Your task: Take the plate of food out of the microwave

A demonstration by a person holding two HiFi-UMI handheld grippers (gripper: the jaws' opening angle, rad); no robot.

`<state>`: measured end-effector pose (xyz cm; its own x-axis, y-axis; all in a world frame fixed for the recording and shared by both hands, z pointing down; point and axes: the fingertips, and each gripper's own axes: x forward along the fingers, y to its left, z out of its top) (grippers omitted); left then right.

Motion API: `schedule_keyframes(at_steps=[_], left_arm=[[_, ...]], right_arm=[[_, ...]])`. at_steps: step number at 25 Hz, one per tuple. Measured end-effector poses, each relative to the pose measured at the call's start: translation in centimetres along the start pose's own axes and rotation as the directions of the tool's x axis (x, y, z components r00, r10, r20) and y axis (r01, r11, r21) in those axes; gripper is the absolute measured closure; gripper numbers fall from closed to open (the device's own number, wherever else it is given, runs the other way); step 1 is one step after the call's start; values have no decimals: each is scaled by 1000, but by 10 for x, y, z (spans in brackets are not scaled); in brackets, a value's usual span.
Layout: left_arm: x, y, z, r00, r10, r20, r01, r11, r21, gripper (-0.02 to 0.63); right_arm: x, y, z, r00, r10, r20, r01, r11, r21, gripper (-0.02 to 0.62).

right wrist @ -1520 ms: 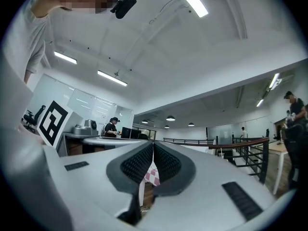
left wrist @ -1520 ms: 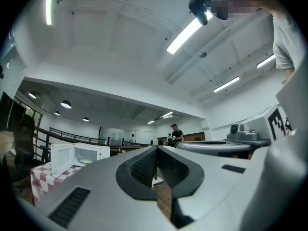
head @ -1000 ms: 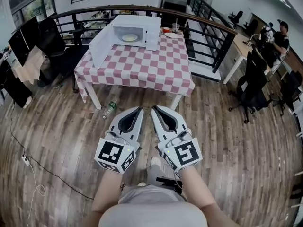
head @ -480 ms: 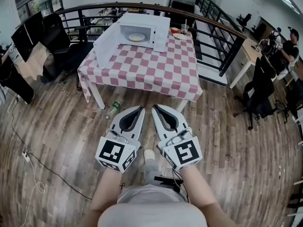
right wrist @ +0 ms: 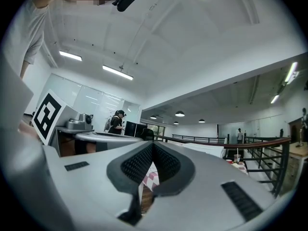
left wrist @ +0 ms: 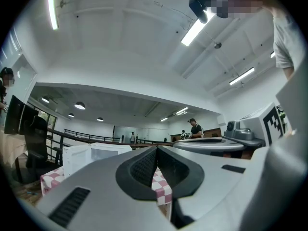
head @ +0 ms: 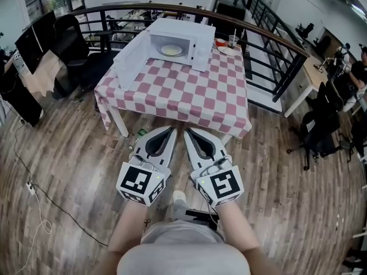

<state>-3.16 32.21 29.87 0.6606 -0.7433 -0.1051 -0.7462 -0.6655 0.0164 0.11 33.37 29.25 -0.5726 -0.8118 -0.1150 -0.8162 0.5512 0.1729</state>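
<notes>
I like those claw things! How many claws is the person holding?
2. The left gripper and the right gripper are side by side, both shut and empty, pointing at the checkered table. None look hidden.

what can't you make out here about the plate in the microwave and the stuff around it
- Food on the pale round plate inside the white box microwave: too small, head view.
- Most of the green bottle on the wooden floor: behind the left gripper, head view.
- Microwave's cavity floor, left gripper view: cut off by that gripper's grey jaws.
</notes>
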Motion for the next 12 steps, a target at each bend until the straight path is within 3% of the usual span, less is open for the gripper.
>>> schedule_keyframes(at_steps=[12], left_arm=[[81, 35, -13, 999, 13, -38, -12, 1000, 17, 603]], right_arm=[[58, -61, -27, 999, 36, -16, -36, 999, 11, 569]])
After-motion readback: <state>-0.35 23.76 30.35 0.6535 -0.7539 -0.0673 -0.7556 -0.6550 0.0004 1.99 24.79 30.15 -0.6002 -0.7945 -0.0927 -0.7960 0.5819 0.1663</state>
